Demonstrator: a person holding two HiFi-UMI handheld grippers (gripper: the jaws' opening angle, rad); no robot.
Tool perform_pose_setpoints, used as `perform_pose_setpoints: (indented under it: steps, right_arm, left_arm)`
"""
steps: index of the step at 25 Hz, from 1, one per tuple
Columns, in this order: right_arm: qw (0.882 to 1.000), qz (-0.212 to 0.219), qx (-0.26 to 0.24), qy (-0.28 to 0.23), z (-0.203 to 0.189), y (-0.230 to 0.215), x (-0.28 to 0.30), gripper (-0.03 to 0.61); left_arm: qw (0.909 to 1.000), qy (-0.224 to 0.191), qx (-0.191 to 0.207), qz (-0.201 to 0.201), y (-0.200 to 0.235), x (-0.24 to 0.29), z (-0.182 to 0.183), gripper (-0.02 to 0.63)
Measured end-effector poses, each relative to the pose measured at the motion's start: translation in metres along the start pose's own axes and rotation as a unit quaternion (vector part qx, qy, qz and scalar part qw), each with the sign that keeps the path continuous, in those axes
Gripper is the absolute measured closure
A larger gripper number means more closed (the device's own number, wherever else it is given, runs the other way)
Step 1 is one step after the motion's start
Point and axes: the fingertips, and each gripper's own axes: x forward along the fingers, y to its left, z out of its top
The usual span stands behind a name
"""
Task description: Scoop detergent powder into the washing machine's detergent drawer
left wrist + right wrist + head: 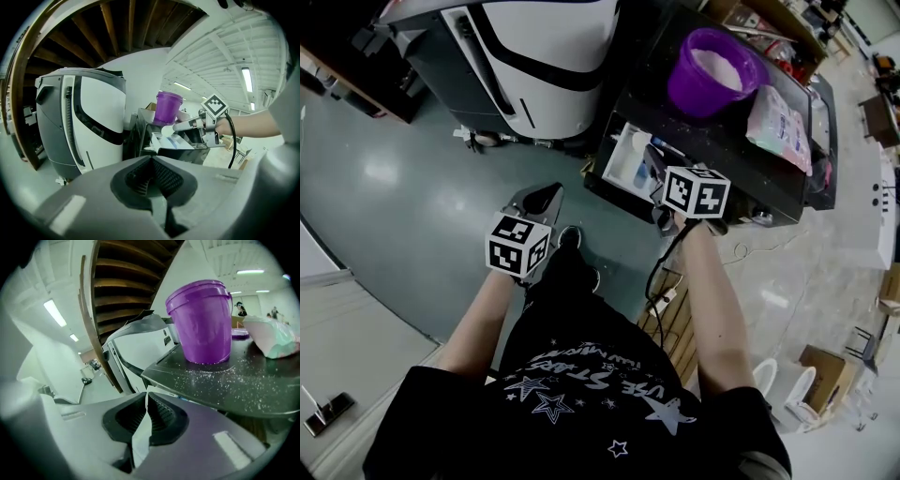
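The step in hand looks like the delivery end of a scoop; in the right gripper view the right gripper [146,399] has its claw pressed together on the flat white handle of the scoop [140,437], which runs up between the pads at lower centre of the frame; the left gripper view, looking across from the side, shows that scoop's round bowl [168,131] at centre frame, just over the open detergent drawer [176,142]; whether it is loaded or already tipped out I cannot tell. In the head view the drawer [623,155] juts from the front of the black-topped washing machine [741,159] at upper centre; the purple tub [712,70] of white powder stands on the machine's top toward the upper right, with a soft bag [780,127] just beside it; loose grains are scattered over that top. The left gripper [539,200] hangs left of centre, well apart from the drawer; its claw is closed on itself with nothing in it. The next move, as I judge it, calls for the bowl centred over a compartment and a slow roll of the wrist; if it is already empty, a lift back toward the tub at upper right.
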Motion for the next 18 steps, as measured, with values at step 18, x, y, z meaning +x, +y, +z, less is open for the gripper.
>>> perform_pose_setpoints:
  steps: [18]
  right_arm:
    - [0.927, -0.08, -0.358, 0.082, -0.007, 0.012, 0.017, 0.541]
  left_arm:
    - [1.0, -0.001, -0.007, 0.001, 0.004, 0.005, 0.001, 0.614]
